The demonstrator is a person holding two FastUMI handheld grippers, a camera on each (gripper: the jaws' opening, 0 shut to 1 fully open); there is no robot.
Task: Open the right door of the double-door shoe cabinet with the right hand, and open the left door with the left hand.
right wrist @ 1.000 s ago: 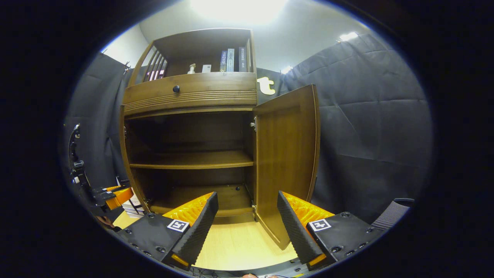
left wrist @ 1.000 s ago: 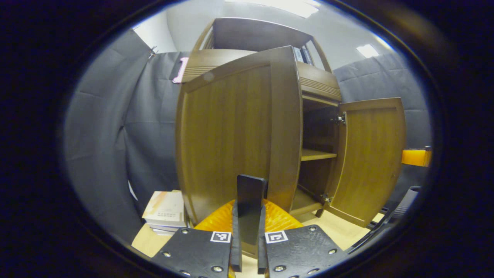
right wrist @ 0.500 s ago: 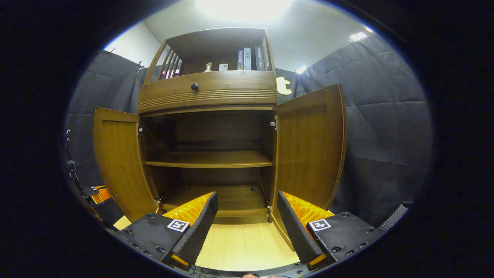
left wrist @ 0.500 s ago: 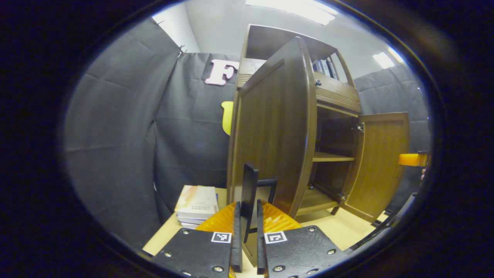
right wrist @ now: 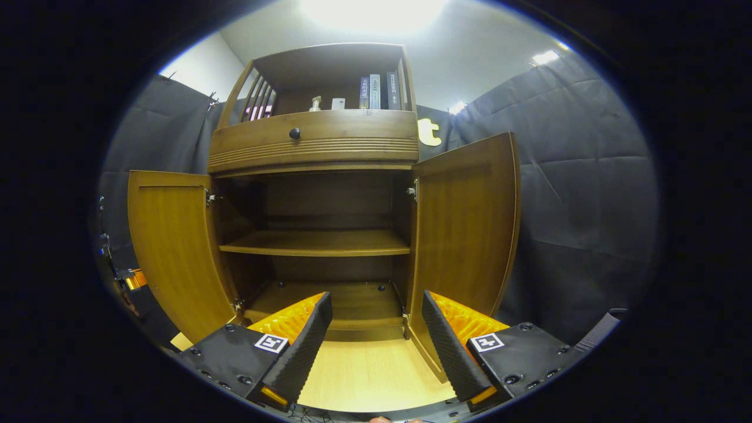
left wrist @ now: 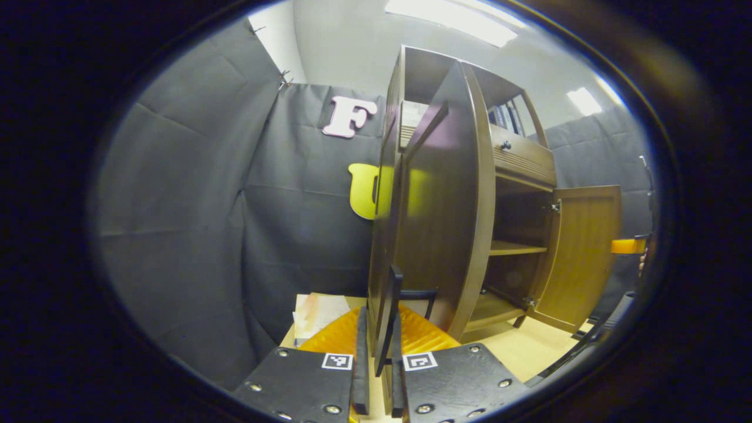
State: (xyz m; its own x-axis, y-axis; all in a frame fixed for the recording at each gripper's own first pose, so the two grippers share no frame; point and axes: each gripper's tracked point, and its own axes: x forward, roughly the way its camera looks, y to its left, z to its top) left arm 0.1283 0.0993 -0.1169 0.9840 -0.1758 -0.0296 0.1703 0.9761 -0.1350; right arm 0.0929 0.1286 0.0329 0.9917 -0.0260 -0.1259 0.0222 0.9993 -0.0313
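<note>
Swung further since a second ago, the left door (right wrist: 176, 247) stood wide open, seen nearly edge-on just ahead of the left tool (left wrist: 376, 376). That tool was pinching the door's dark handle (left wrist: 388, 317), both fingers pressed on it. The right door (right wrist: 464, 235) stood open too, ahead and to the right of the right tool (right wrist: 376, 346), whose fingers were spread with nothing between them. Behind both, the cabinet (right wrist: 317, 141) showed bare shelves. Judged from this, both doors were done; only letting go of the handle seemed left.
</note>
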